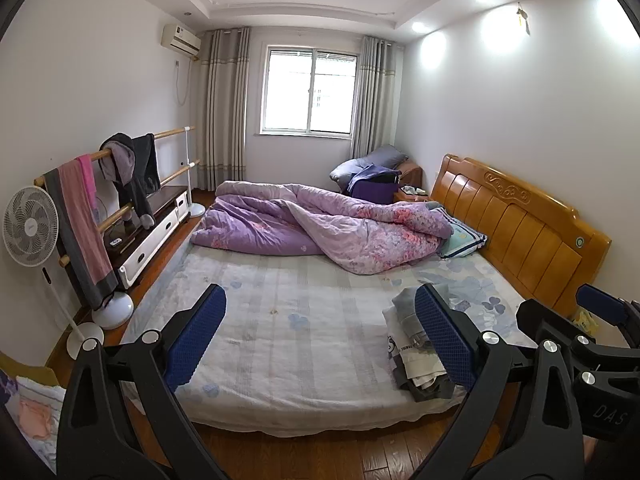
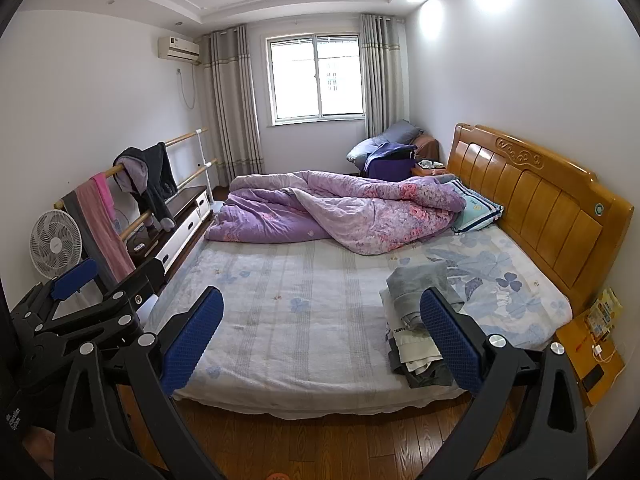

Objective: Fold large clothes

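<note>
A stack of folded clothes, grey on top of white and dark pieces, lies at the near right corner of the bed. It also shows in the right wrist view, on the bed. My left gripper is open and empty, held above the floor at the bed's near edge. My right gripper is open and empty beside it. The right gripper also shows at the right edge of the left wrist view, and the left gripper at the left of the right wrist view.
A crumpled purple quilt and a pillow lie at the far side of the bed. A wooden headboard is on the right. A rack with hanging clothes, a fan and a TV cabinet stand at the left. A bedside table is at the right.
</note>
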The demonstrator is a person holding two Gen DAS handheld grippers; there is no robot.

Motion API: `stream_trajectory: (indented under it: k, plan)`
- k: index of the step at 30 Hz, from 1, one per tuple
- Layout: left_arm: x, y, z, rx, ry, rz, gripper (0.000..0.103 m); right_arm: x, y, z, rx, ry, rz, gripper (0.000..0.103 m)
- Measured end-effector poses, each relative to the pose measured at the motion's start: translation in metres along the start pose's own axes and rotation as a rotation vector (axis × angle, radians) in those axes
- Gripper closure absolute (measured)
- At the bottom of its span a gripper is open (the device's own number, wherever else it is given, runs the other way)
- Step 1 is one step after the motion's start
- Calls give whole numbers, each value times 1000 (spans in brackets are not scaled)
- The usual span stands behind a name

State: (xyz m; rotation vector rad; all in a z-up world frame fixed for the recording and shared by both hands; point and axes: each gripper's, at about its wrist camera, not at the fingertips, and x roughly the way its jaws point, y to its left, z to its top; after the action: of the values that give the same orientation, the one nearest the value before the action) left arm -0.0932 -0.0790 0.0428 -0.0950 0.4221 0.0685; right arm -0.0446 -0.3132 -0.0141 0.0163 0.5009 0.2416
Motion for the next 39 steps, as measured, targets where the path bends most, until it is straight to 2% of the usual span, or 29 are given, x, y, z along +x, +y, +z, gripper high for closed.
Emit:
stream_trajectory:
  k: [39]
  plan:
    - [-14,28,2,13,-4,25,7,21,0,2,-6,20,14,8]
